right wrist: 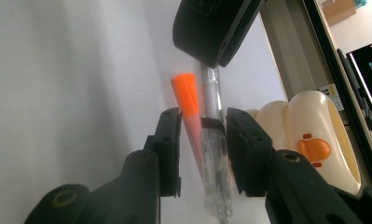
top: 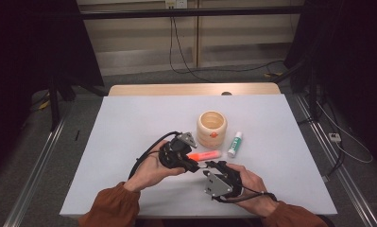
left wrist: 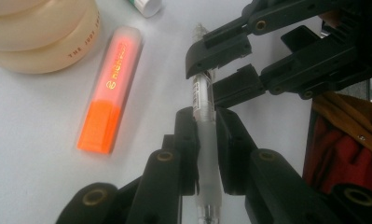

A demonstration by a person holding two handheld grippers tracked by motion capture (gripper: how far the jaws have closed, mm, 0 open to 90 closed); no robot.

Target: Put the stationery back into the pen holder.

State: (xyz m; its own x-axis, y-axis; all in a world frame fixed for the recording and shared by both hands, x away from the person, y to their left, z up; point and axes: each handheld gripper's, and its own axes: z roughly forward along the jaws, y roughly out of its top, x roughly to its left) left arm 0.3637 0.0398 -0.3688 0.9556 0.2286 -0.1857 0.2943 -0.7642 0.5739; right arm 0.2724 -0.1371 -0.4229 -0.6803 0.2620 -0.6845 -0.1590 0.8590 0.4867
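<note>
A clear pen (left wrist: 202,93) is clamped lengthwise between the jaws of my left gripper (left wrist: 204,116), which is shut on it just above the white table. My right gripper (right wrist: 203,121) stands open around the same pen (right wrist: 215,168); one pad touches it and a gap shows on the other side. In the left gripper view, the right gripper (left wrist: 221,65) straddles the pen's far end. From above, the left gripper (top: 194,165) and the right gripper (top: 209,166) meet tip to tip near the table's front middle.
An orange highlighter (top: 204,155) lies flat just behind the grippers. Beyond it stands a cream ribbed holder (top: 211,127) with an orange mark. A white and green glue stick (top: 235,144) lies to its right. The white table (top: 129,142) is bare on the left.
</note>
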